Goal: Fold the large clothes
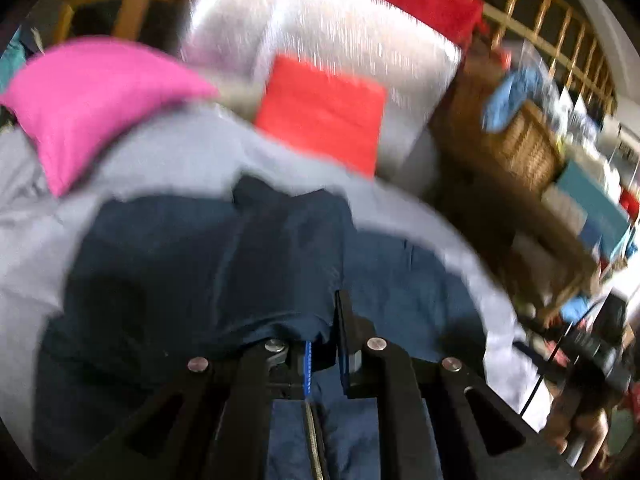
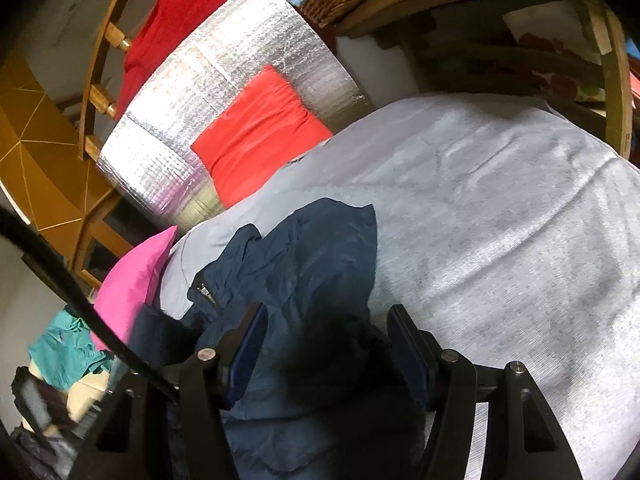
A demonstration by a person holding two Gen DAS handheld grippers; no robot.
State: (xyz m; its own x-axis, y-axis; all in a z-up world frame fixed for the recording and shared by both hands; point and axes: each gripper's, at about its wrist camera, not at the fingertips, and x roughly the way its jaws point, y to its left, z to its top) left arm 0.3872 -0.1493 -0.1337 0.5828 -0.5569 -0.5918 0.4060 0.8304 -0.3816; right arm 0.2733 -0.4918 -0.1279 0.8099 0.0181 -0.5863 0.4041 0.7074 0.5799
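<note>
Left wrist view: the left gripper [image 1: 326,344] has its 2 fingers pinched narrow on a fold of the navy jacket [image 1: 208,264], which lies on the grey sheet [image 1: 168,160] before a pink pillow [image 1: 88,100].

Right wrist view: the right gripper [image 2: 326,344] stands wide over the jacket, gripping nothing; a red cushion [image 2: 260,128] leans on silver foil [image 2: 224,64].

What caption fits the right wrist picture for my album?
Open right gripper hovering over a crumpled navy jacket on a grey bedsheet, pink pillow beside it.
</note>
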